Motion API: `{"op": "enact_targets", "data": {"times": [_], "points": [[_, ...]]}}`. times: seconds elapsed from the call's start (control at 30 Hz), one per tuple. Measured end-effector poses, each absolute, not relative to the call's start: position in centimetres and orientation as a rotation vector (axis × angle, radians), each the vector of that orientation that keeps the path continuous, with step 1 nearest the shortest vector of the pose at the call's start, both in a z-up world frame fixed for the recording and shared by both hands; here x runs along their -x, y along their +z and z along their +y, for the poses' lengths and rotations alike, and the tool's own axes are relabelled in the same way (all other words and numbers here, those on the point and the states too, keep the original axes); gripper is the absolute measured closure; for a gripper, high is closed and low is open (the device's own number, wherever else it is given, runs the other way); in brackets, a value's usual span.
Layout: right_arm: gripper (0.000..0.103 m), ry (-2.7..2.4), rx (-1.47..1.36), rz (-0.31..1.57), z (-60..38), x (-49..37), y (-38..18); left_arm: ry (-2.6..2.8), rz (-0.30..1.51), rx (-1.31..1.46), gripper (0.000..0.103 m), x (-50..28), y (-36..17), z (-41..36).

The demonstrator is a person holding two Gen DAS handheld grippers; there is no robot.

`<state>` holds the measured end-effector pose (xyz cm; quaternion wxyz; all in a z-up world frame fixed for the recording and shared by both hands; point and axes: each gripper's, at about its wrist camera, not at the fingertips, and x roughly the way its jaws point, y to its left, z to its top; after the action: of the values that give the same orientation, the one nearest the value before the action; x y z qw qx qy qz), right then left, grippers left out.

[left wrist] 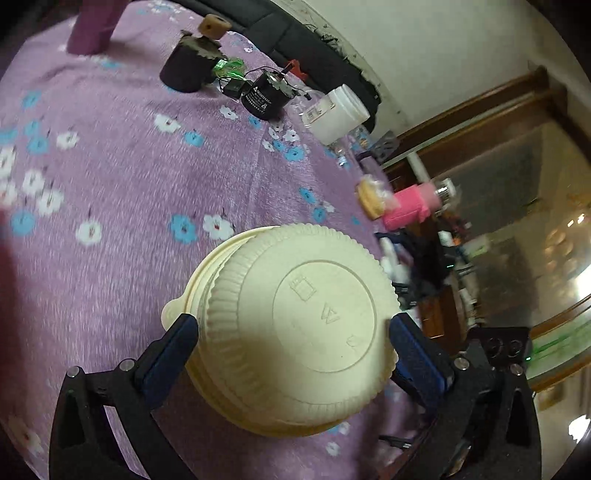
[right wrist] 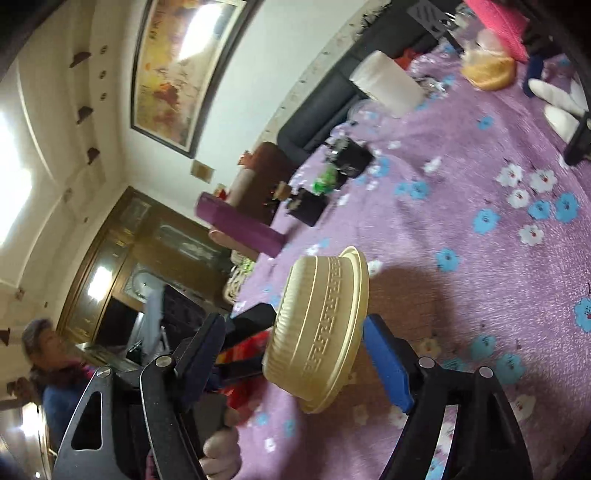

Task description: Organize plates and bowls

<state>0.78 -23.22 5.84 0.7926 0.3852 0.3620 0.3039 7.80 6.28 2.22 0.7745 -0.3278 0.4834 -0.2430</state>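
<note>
Filling the lower centre of the left wrist view, a cream bowl (left wrist: 295, 332) is seen bottom-up: ribbed wall, flat base with embossed marks, and a wider rim with a small tab at lower left. The left gripper (left wrist: 293, 334) has its two blue pads (left wrist: 173, 354) pressed against opposite sides of the bowl, spread about as wide as the bowl itself. In the right wrist view the same bowl (right wrist: 321, 328) appears side-on, tilted, with a raised key-pattern band, in the lower centre above the purple flowered cloth (right wrist: 480, 277). The right gripper (right wrist: 291, 363) stands wide apart around it; whether its blue pads (right wrist: 388, 365) touch the bowl cannot be told. One bowl is certain; a second rim edge beneath it may mean a nested one.

Farther up the cloth, upper centre of the left wrist view, stand two black cylinders (left wrist: 264, 96) with wires and one white jar (left wrist: 341, 112) lying beside them. At upper left is a purple box (left wrist: 92, 29); at centre right, a pink object (left wrist: 410, 206). A framed painting (right wrist: 181, 70) hangs at the upper left of the right wrist view.
</note>
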Motion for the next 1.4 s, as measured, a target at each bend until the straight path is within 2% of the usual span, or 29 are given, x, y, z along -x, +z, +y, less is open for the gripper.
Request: {"op": "enact_targets", "data": {"times": [0.17, 0.33, 0.5, 0.63, 0.83, 1.03, 1.17, 1.23, 1.27, 1.3, 1.4], "points": [[0.017, 0.739, -0.861, 0.738, -22.1, 0.8, 8.2, -0.593, 1.025, 0.805, 0.000, -7.0, 2.0, 6.8], [0.017, 0.856, -0.788, 0.724, -19.0, 2.3, 11.1, -0.621, 1.127, 0.683, 0.001, -6.0, 0.6, 2.5], [0.017, 0.598, -0.616, 0.761, -17.8, 2.7, 12.0, -0.521, 1.050, 0.494, 0.001, -4.6, 3.1, 2.0], [0.017, 0.334, -0.544, 0.805, -19.7, 2.5, 10.4, -0.463, 1.037, 0.562, 0.001, -5.2, 2.9, 4.8], [0.018, 0.216, -0.707, 1.008, -22.9, 0.5, 2.4, -0.424, 1.085, 0.531, 0.001, -6.6, 0.4, 4.0], [0.011, 0.453, -0.919, 0.977, -22.3, 0.0, 1.3, -0.453, 1.056, 0.453, 0.001, -5.5, 0.4, 2.8], [0.011, 0.479, -0.907, 0.878, -22.5, 0.8, 3.8, -0.517, 1.059, 0.619, 0.000, -5.5, 0.0, 4.6], [0.017, 0.471, -0.872, 0.848, -22.4, 1.3, 5.5, -0.542, 1.044, 0.684, 0.000, -5.4, 0.1, 5.1], [0.026, 0.450, -0.836, 0.849, -22.1, 1.4, 6.3, -0.537, 1.026, 0.696, 0.000, -5.2, 0.3, 5.4], [0.041, 0.438, -0.814, 0.854, -21.9, 1.4, 6.7, -0.530, 1.009, 0.702, 0.000, -5.1, 0.7, 5.6], [0.071, 0.462, -0.806, 0.887, -22.2, 1.4, 7.2, -0.531, 0.973, 0.733, 0.000, -5.1, 1.5, 6.8]]}}
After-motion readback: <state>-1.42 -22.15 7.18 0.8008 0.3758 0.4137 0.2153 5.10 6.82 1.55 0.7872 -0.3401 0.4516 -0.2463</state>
